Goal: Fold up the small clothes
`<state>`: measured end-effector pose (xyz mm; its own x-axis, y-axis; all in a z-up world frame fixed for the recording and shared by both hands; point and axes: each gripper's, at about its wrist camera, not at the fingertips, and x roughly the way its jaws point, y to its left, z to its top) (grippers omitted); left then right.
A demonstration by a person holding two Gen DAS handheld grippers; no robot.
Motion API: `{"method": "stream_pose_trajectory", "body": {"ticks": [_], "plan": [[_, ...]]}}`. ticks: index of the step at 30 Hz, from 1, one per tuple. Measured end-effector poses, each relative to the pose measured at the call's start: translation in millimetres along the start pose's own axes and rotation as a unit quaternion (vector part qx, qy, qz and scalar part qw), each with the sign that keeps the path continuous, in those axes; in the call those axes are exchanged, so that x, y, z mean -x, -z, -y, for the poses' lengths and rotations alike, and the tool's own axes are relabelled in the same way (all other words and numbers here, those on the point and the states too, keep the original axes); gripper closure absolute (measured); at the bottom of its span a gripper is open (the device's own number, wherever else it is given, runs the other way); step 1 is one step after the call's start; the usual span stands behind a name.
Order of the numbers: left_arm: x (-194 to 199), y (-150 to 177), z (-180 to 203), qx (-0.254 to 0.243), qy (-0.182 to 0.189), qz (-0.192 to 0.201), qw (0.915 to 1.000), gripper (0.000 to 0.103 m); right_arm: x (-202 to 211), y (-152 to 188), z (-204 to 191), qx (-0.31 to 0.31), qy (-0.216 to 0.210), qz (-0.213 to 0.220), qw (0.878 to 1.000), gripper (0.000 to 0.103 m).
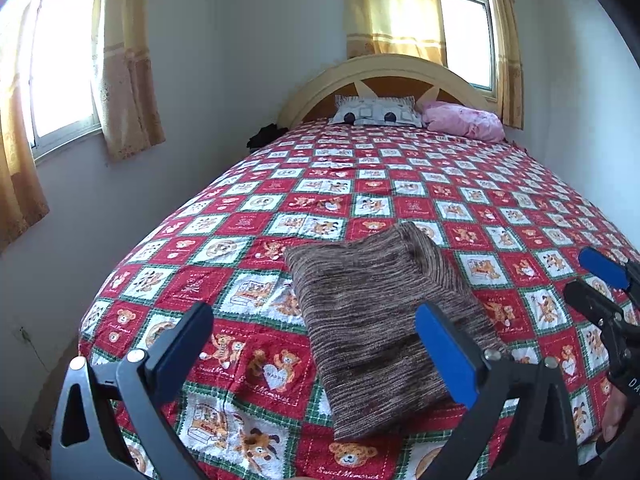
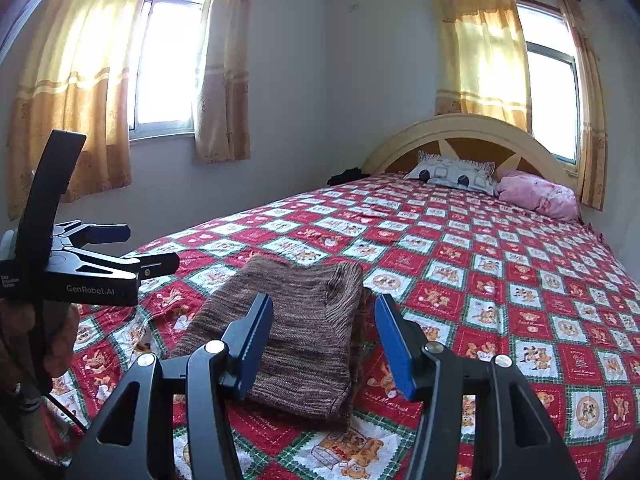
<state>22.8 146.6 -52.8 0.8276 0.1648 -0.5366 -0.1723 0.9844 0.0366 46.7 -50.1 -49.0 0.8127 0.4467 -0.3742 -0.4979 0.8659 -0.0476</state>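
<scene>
A brown striped knitted garment (image 1: 380, 320) lies folded into a rectangle on the bed's red and white teddy-bear quilt (image 1: 360, 184). It also shows in the right wrist view (image 2: 296, 332). My left gripper (image 1: 316, 344) is open and empty, held above the garment's near left part. My right gripper (image 2: 324, 336) is open and empty, above the garment's near right edge. The right gripper shows at the right edge of the left wrist view (image 1: 596, 280). The left gripper shows at the left of the right wrist view (image 2: 136, 248).
A patterned pillow (image 1: 376, 112) and a pink pillow (image 1: 464, 120) lie at the cream headboard (image 1: 384, 68). A dark item (image 1: 264, 136) sits beside the bed's far left corner. Curtained windows (image 2: 168, 60) line the walls. The quilt (image 2: 480, 264) covers the whole bed.
</scene>
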Motion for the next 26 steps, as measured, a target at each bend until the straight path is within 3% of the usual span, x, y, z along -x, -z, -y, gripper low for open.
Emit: {"method": "stream_pose_trajectory", "body": {"ticks": [26], "plan": [[9.3,-8.2,-13.8,0.016,-0.01,0.026,0.9995,0.0,-5.0,5.4,-11.4,0.007,-0.005,-0.009,1.0,0.049]]}}
